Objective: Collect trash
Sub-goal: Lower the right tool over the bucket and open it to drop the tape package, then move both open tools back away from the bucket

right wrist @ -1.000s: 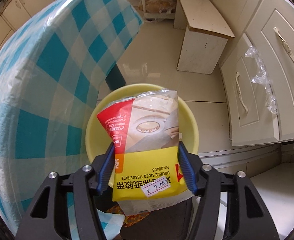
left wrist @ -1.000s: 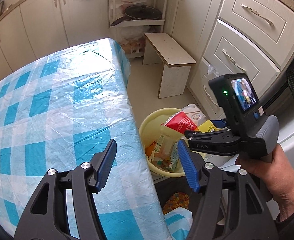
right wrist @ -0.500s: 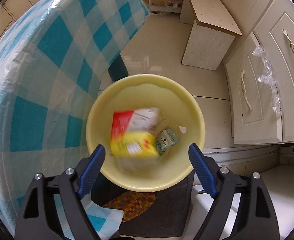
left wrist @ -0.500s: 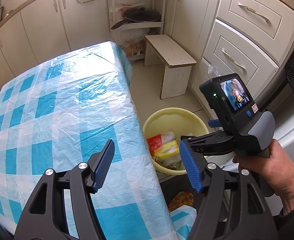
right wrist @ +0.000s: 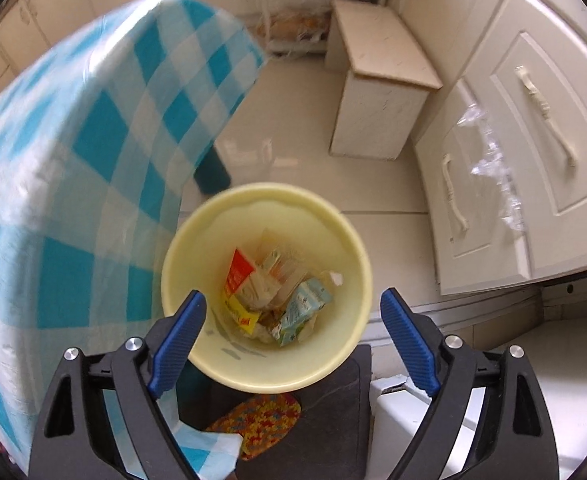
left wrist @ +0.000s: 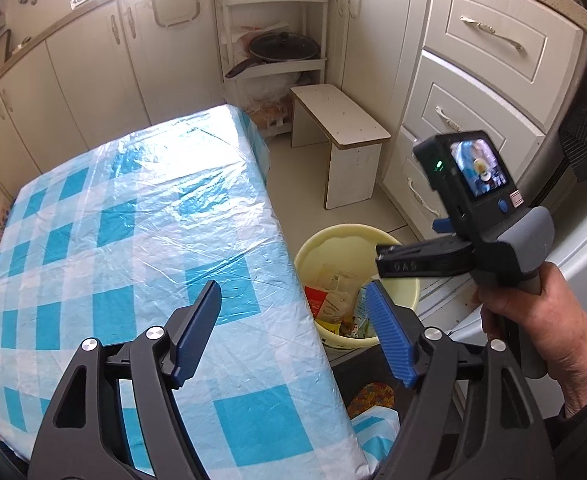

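Note:
A pale yellow bin [right wrist: 345, 240] stands on the floor beside the table, also seen in the left wrist view [left wrist: 317, 240]. A red and yellow tape packet [right wrist: 239, 288] lies inside it among other wrappers, next to a light blue carton [right wrist: 301, 312]. My right gripper [right wrist: 293, 336] is open and empty, held above the bin's near rim; its body shows in the left wrist view [left wrist: 473, 216]. My left gripper [left wrist: 293, 328] is open and empty above the table's right edge.
The table wears a blue and white checked cloth [left wrist: 133, 240] under clear plastic. A small white stool [left wrist: 341, 144] stands beyond the bin. Cream drawers [left wrist: 493, 60] line the right side. A crocheted mat [right wrist: 261, 416] lies on a dark surface under the bin.
My right gripper opened and let the tape packet fall into the bin, then rose. My left gripper drew back a little and stayed open.

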A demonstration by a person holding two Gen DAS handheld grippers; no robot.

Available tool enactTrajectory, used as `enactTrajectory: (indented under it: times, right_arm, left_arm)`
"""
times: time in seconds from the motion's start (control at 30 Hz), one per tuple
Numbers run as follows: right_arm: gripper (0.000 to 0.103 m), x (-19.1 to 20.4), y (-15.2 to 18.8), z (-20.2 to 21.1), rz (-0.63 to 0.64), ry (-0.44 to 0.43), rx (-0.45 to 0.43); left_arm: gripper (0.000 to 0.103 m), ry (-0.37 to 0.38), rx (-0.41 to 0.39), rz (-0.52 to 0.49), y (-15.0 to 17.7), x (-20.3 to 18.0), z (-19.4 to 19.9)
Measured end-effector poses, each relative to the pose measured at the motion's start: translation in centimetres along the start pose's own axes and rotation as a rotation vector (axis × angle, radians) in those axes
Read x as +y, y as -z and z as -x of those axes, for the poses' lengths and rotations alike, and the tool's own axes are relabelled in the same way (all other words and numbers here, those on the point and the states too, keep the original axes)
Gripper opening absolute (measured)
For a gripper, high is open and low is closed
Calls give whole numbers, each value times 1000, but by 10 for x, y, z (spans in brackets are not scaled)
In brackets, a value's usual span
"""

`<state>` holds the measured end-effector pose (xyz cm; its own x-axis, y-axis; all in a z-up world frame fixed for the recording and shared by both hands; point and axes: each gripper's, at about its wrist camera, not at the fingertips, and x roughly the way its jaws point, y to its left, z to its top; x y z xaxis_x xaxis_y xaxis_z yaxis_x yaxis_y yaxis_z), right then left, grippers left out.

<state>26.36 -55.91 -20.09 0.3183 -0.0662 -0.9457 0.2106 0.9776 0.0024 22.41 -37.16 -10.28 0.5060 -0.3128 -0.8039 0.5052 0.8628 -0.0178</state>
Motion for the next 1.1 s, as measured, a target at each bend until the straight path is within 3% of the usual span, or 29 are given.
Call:
enactTrajectory:
  times: [0.33,0.5,0.7,1.1]
  right_arm:
    - [92,23,15,105,-55,-9,-301]
    - [96,49,45,161,-51,17,-465]
    - [96,75,85,204,-62,60,-600]
    - [96,112,155,286,-155,114,-667]
  left_arm:
    - [81,-19,-65,-5,12,19,51]
    - [82,-25,-77,22,23,39,75]
    - [84,-38,-86,34,43,57,103]
    - [89,-30,-143,13,87,70,180]
